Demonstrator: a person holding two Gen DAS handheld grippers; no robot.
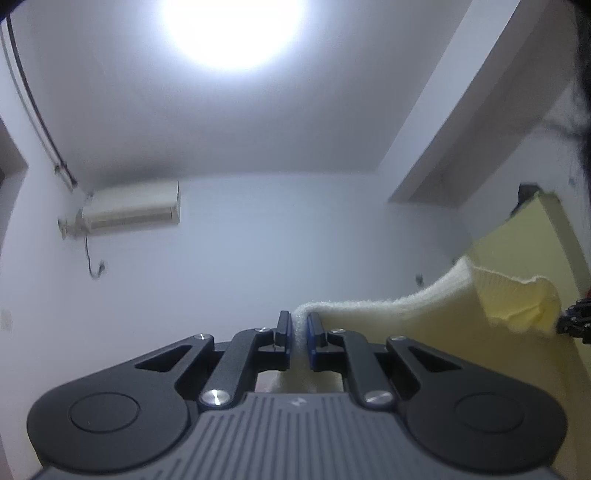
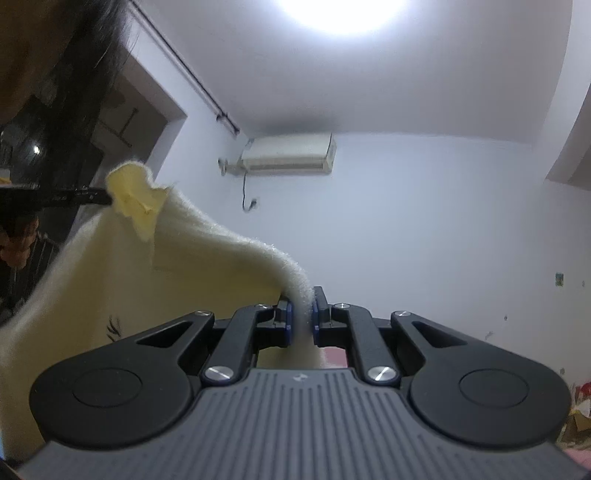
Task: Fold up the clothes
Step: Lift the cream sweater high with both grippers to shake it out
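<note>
Both jaws pinched tight on a pale yellow garment held up in the air.

The left gripper (image 1: 299, 325) nips the fuzzy edge of the garment (image 1: 424, 317), which drapes away toward the right gripper (image 2: 301, 310), clamped on another part of the same edge. Behind, an air conditioner (image 1: 133, 206) hangs on the white wall (image 1: 295, 240), under a bright ceiling light (image 1: 232, 26).

Only scraps of a pink surface (image 2: 337, 357) show. One is a small patch low in the right wrist view, just right of the cloth (image 2: 221, 266), and another is a strip at the near right corner. Red and yellowish clutter (image 2: 580, 408) sits at the far right edge, too blurred to name.
</note>
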